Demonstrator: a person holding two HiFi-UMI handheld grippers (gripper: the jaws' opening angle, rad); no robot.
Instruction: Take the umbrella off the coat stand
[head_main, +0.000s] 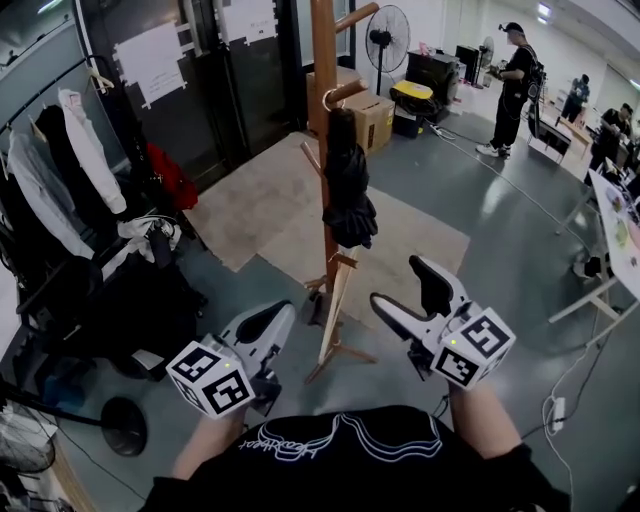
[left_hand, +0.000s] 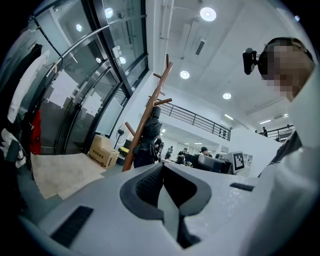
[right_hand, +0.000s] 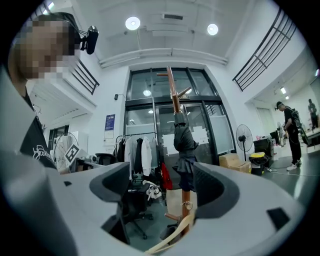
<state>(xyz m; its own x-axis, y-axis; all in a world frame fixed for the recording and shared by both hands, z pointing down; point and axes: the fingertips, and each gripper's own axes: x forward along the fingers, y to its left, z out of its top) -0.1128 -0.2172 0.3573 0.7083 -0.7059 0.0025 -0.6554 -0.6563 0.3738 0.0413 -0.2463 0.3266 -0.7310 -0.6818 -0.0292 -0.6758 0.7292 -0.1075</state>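
Note:
A black folded umbrella (head_main: 350, 190) hangs by its pale hooked handle from a peg on the wooden coat stand (head_main: 324, 60). Both grippers are held low in front of the stand's base, well short of the umbrella. My left gripper (head_main: 280, 318) is shut with nothing in it; in its own view the pads meet at the left gripper (left_hand: 163, 172), with the umbrella (left_hand: 149, 137) far ahead. My right gripper (head_main: 396, 282) is open and empty. In the right gripper view the umbrella (right_hand: 184, 150) shows on the stand (right_hand: 174, 92) between the parted jaws of the right gripper (right_hand: 162, 187).
A wooden hanger (head_main: 335, 310) leans against the stand's feet. A clothes rack (head_main: 60, 170) with coats stands at the left. Cardboard boxes (head_main: 372, 115), a fan (head_main: 387, 35) and a standing person (head_main: 515, 90) are behind. A table (head_main: 600, 195) is at the right.

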